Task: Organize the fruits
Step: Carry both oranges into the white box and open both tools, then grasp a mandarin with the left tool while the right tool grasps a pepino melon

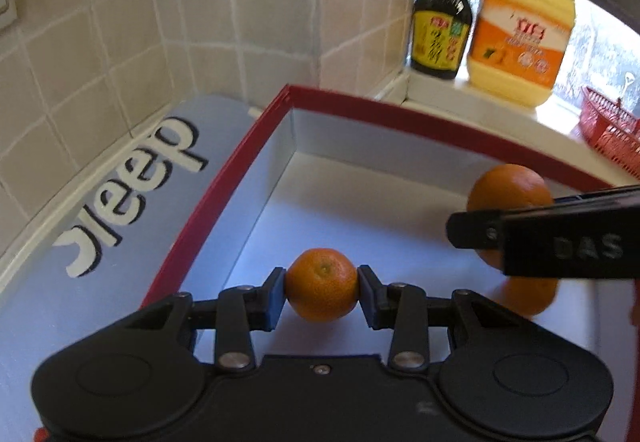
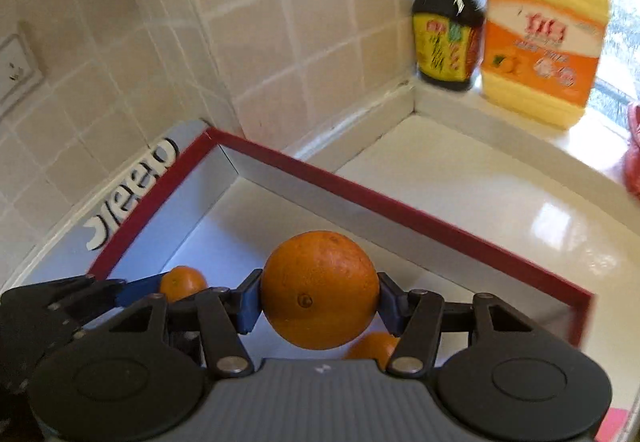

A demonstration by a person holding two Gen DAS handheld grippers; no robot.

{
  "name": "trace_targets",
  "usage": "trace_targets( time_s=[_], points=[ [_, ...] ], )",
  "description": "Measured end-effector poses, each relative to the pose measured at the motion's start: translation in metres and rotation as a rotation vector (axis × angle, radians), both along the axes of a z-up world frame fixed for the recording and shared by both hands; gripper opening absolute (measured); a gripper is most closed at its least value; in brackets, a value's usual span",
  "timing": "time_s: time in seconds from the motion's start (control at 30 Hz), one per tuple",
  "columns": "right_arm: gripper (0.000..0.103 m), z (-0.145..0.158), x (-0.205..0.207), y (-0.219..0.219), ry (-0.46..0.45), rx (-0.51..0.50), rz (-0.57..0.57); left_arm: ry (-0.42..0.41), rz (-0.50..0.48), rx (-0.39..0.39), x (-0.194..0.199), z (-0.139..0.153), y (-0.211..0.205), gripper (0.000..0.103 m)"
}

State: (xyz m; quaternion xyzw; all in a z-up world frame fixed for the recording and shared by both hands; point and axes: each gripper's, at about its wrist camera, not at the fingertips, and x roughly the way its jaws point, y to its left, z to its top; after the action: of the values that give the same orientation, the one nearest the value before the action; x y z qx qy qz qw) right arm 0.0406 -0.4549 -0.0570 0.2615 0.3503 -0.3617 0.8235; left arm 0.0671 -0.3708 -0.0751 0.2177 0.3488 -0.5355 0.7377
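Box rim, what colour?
Dark red rim above pale grey inner walls; clearest in the right wrist view.

You had a small mandarin (image 1: 322, 284) pinched over the red-rimmed box (image 1: 224, 185), stem dimple facing you. A bigger orange (image 2: 320, 290) was clamped above the same box, and a third fruit (image 2: 372, 348) lay on its floor.

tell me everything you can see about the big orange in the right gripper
The big orange is round, deep orange, with pitted peel and a small dark stem scar facing the camera. The right gripper clamps it between blue pads, held above the white floor of the red-rimmed box. A smaller orange lies beneath it.
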Motion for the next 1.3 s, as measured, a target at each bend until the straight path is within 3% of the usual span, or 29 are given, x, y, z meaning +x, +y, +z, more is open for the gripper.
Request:
trace_targets(
  time_s=[0.2,0.33,0.4,0.47,0.7,0.83,1.03,1.17,1.3],
  points=[
    [0.060,-0.022,0.015,-0.011,0.039,0.022,-0.014,0.011,-0.011,0.015,0.002,-0.007,-0.005,0.047],
    [0.060,-0.022,0.018,-0.011,0.047,0.009,-0.011,0.069,0.001,0.004,0.008,-0.006,-0.005,0.049],
    [0.061,-0.021,0.018,-0.009,0.051,0.010,-0.007,0.046,0.004,-0.001,0.006,-0.005,-0.003,0.056],
    [0.061,-0.018,0.014,-0.006,0.041,0.004,-0.008,0.026,0.006,-0.012,0.003,-0.001,0.001,0.075],
    [0.065,0.016,-0.001,0.004,-0.018,-0.043,-0.016,0.108,0.061,-0.064,0.012,0.025,0.032,0.075],
    [0.065,0.038,-0.012,0.020,-0.058,-0.054,0.010,0.190,0.157,-0.110,0.031,0.045,0.080,0.075],
    [0.065,0.063,-0.035,0.073,-0.125,-0.060,0.104,0.121,0.352,-0.153,0.046,0.074,0.188,0.077],
    [0.065,0.061,-0.045,0.110,-0.132,-0.019,0.180,0.119,0.467,-0.144,0.043,0.074,0.248,0.078],
    [0.065,0.051,-0.046,0.146,-0.088,-0.011,0.264,0.132,0.502,-0.115,0.030,0.062,0.286,0.077]
  ],
)
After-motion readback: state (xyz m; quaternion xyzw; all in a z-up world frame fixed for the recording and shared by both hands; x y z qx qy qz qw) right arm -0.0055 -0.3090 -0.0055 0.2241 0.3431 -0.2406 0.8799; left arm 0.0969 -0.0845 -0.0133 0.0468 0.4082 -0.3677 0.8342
